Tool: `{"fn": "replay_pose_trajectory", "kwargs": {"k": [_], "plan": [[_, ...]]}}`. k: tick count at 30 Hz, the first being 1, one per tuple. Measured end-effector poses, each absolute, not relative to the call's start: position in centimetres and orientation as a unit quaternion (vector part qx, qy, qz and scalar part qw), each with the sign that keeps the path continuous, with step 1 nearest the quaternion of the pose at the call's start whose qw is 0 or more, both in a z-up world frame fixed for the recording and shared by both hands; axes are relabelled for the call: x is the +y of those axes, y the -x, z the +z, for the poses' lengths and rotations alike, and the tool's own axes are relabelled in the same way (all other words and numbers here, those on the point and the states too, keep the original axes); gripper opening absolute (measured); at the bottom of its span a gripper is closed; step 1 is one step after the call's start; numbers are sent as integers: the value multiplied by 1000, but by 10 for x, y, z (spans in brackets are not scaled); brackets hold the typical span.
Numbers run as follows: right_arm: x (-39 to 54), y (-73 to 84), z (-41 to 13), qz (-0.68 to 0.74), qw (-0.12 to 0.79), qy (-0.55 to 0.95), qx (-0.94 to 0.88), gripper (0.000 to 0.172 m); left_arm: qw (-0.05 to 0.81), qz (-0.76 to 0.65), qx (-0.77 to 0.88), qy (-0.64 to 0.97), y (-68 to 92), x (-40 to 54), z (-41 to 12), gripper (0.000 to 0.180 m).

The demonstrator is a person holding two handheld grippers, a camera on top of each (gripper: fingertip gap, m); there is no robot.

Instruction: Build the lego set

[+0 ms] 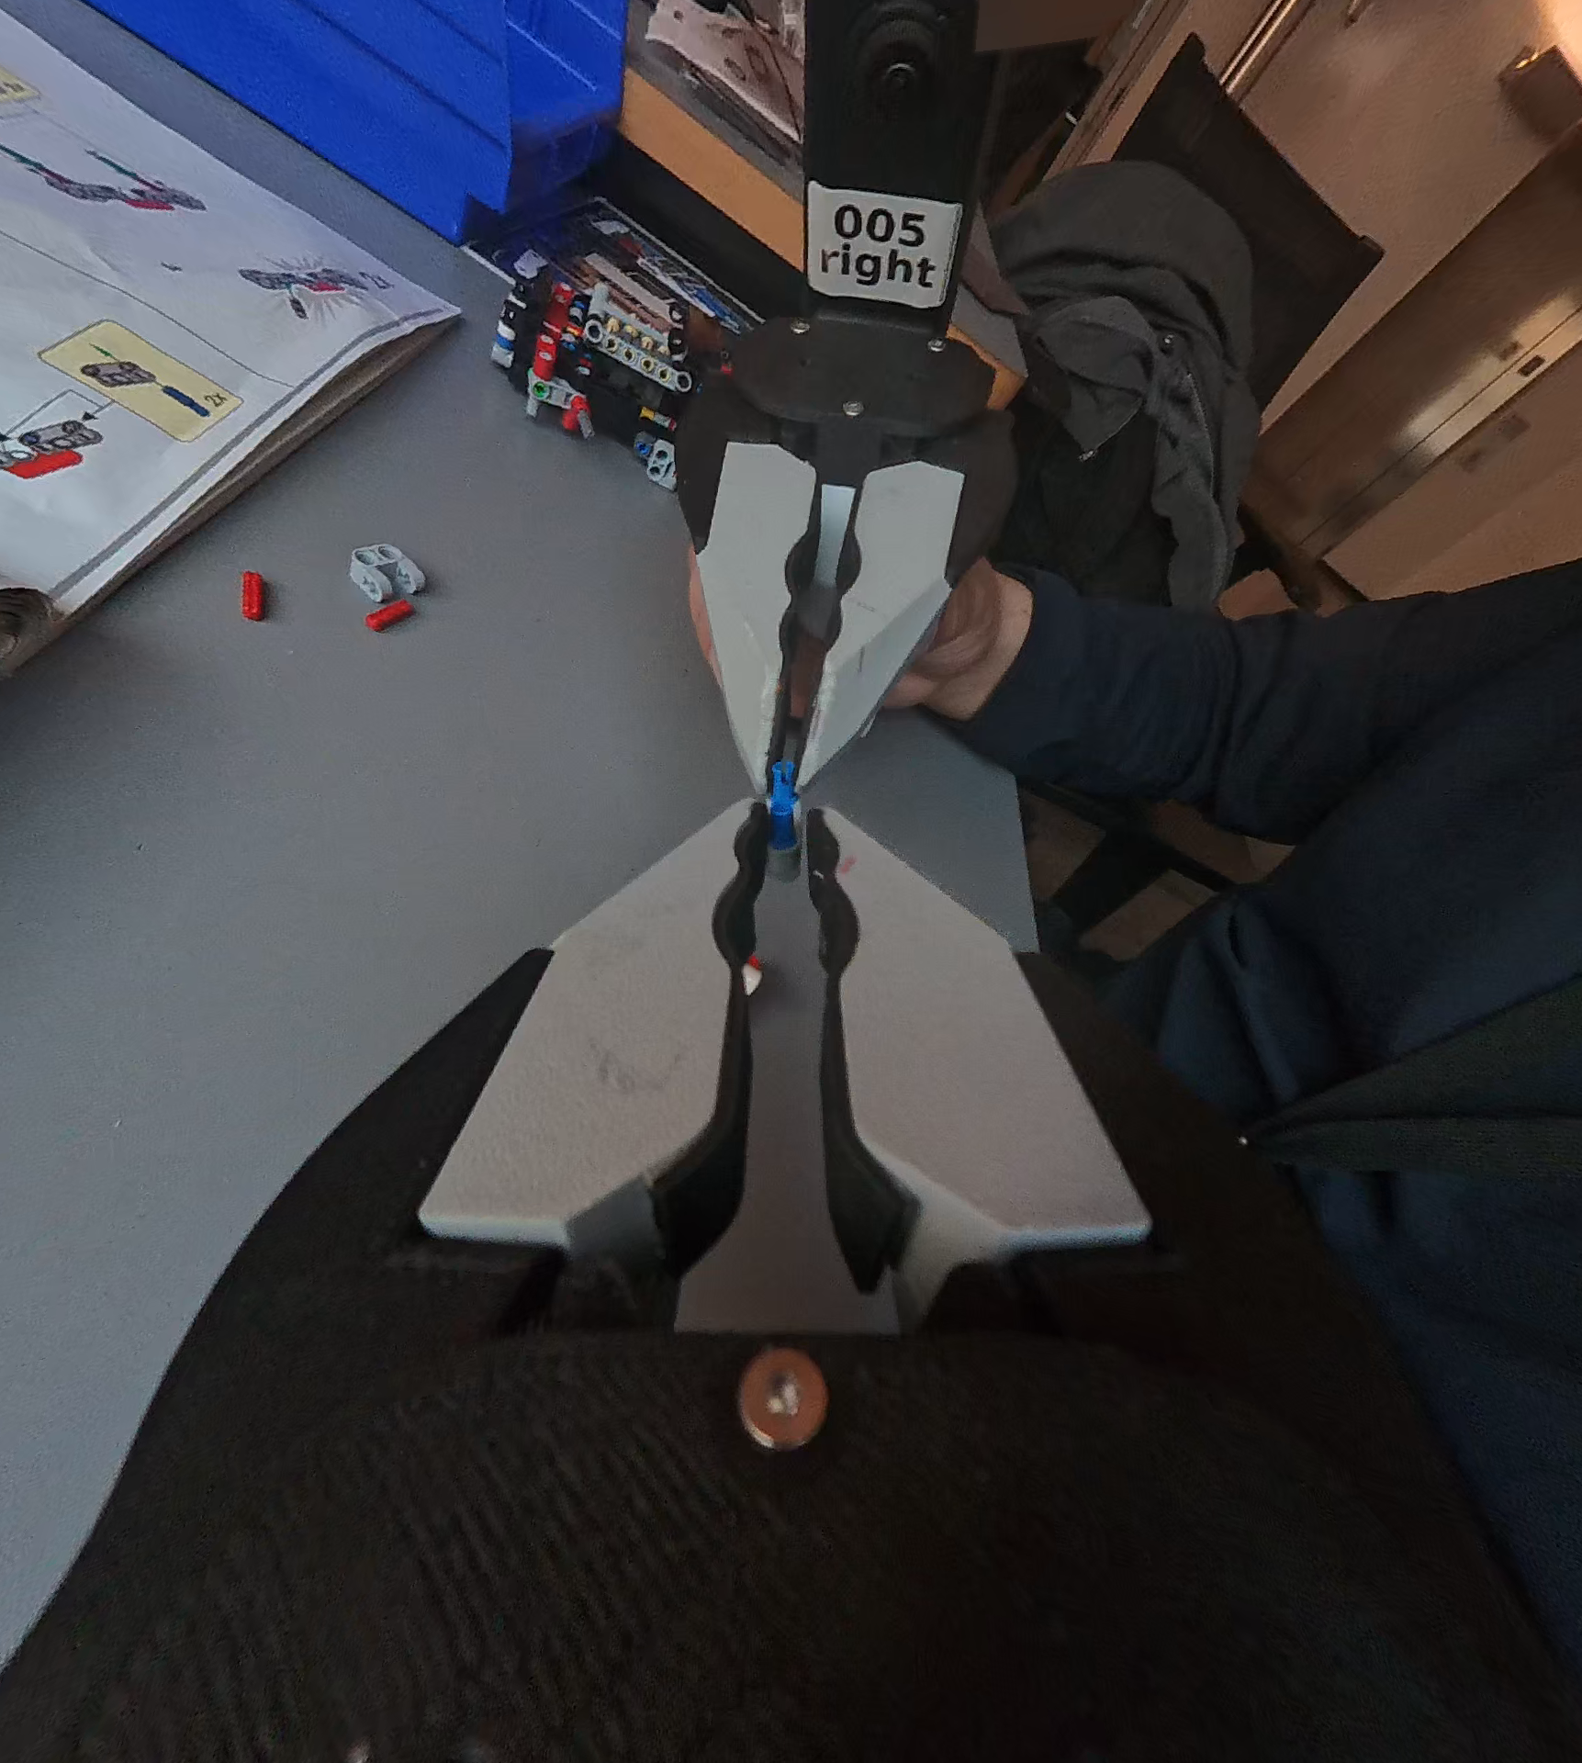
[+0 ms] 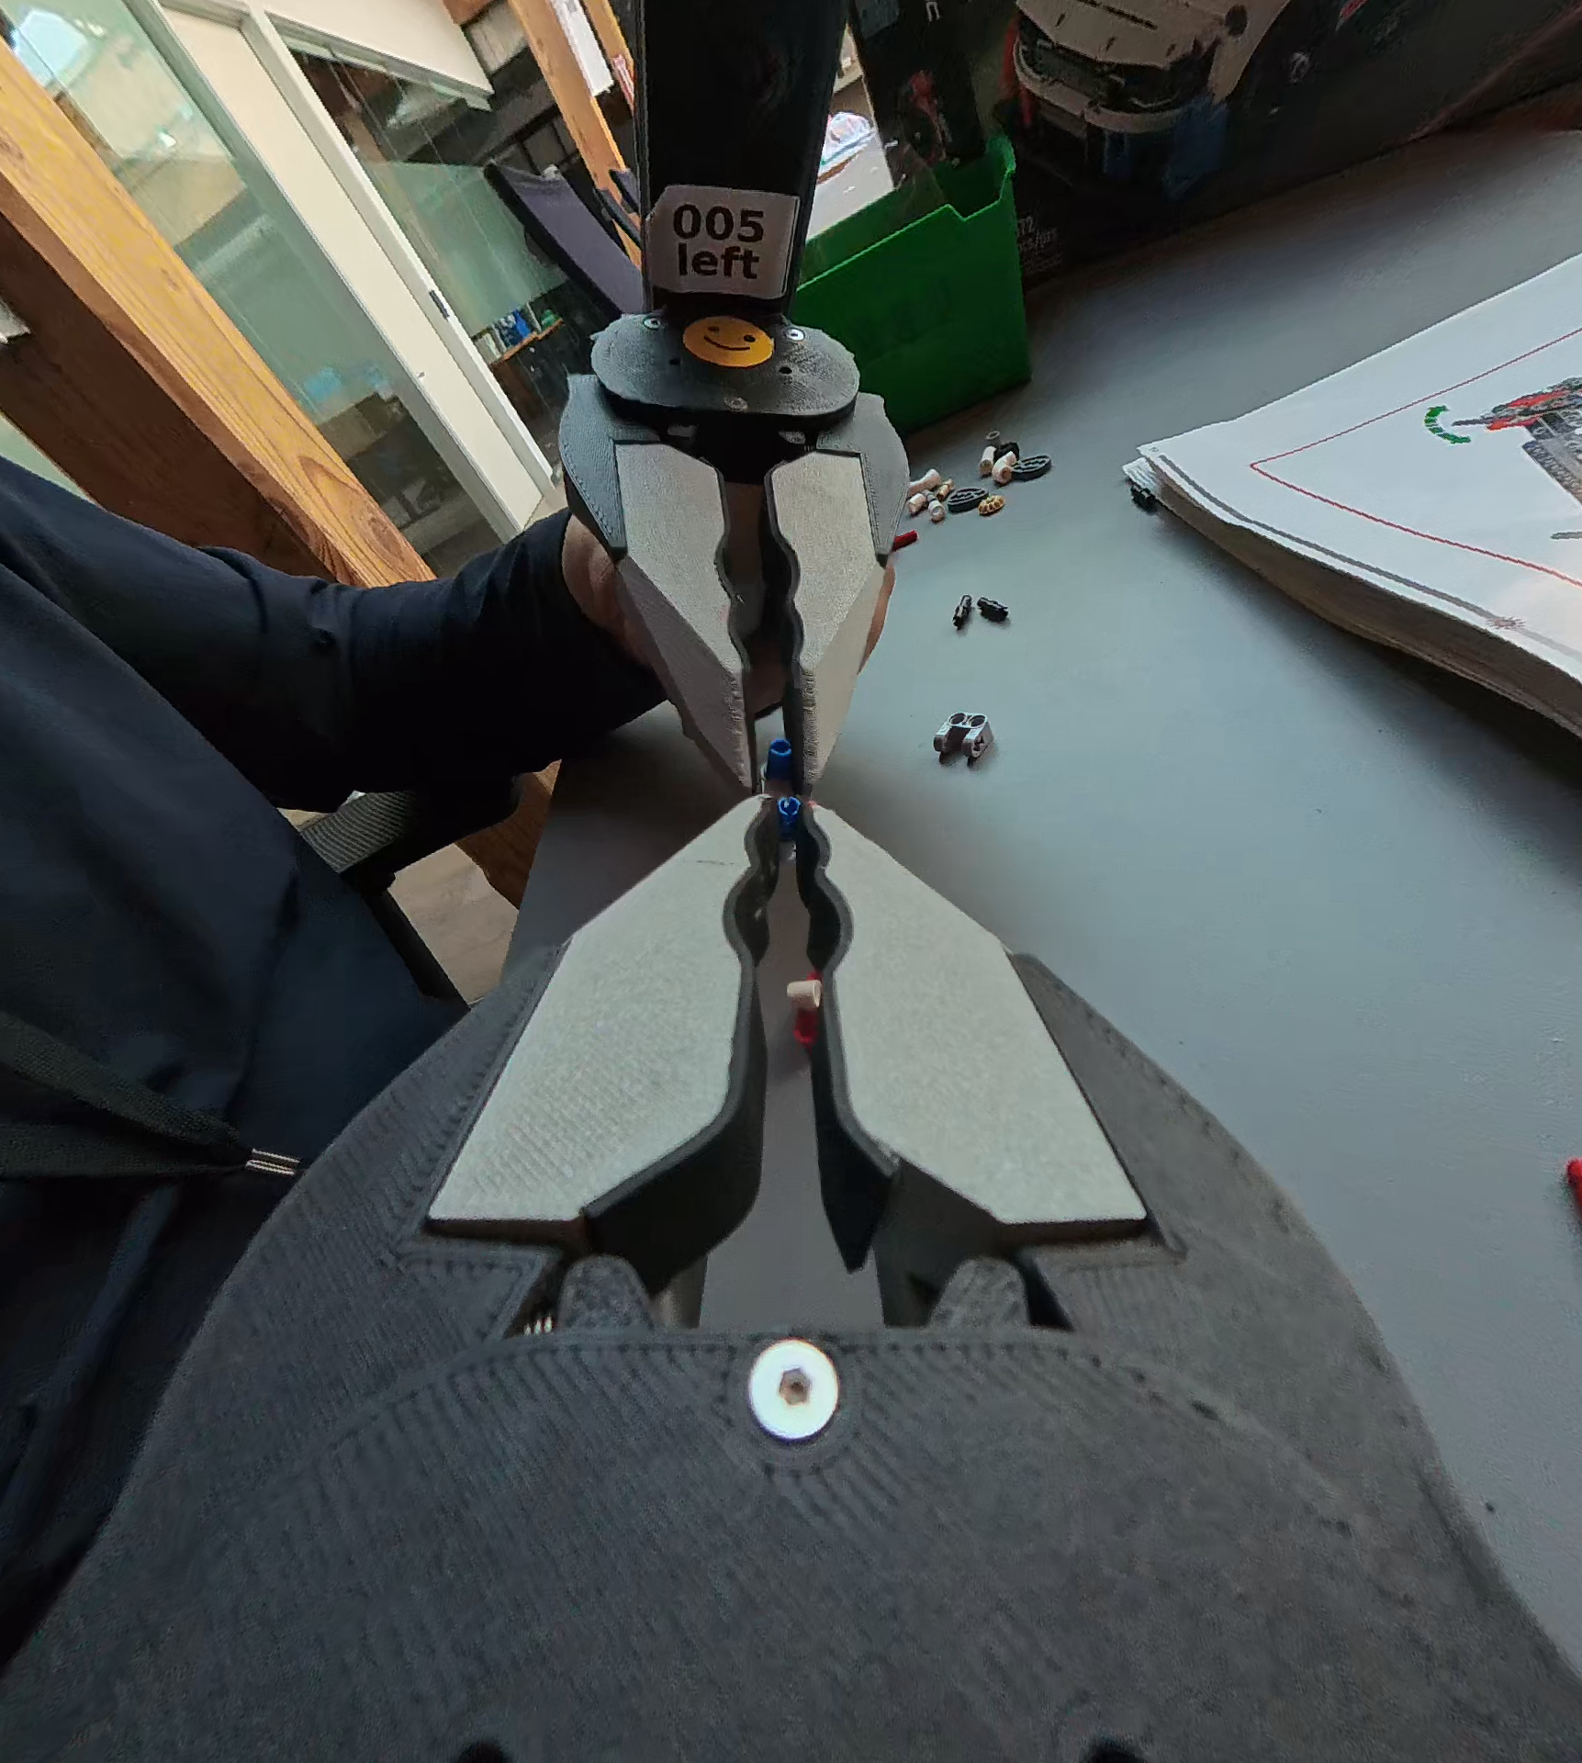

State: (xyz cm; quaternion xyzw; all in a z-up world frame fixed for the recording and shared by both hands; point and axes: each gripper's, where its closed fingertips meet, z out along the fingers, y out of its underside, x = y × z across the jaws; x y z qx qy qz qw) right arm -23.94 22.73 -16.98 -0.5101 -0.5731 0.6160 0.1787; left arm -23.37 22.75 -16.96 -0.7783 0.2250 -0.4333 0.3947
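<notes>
The two grippers meet tip to tip above the grey table (image 1: 291,859). My right gripper (image 2: 782,822) is shut on one end of a small blue pin (image 2: 788,811). The left wrist view shows its tips (image 1: 782,777) pinching the pin (image 1: 780,806). The pin's other end, with a grey bit (image 1: 782,863) on it, reaches in between my left gripper's (image 1: 782,830) fingertips. These stand slightly apart, with a gap showing beside the pin. The right wrist view shows the left gripper (image 2: 772,777) parted around the blue end (image 2: 777,760).
A grey connector (image 1: 384,570) and two red pins (image 1: 252,594) lie by an open instruction booklet (image 1: 100,334). Farther off are a part-built model (image 1: 605,353), a blue bin (image 1: 367,86), a green bin (image 2: 920,286) and small loose parts (image 2: 968,482). A person's dark sleeves flank the grippers. Both grippers' tips are close together, under 4 cm apart.
</notes>
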Motion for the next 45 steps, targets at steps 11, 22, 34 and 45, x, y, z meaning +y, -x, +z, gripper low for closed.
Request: {"fn": "replay_pose_trajectory", "kwargs": {"k": [11, 22, 34, 45], "plan": [[226, 242, -173, 605, 187, 515, -578, 0, 389, -412, 236, 789, 232, 225, -178, 4], [226, 243, -170, 617, 183, 514, -567, 0, 372, -412, 246, 794, 224, 223, -185, 8], [228, 242, -170, 616, 191, 511, -568, 0, 390, -421, 226, 787, 228, 227, -180, 6], [231, 240, -169, 612, 205, 507, -571, 0, 408, -383, 227, 797, 228, 232, -179, 5]]}}
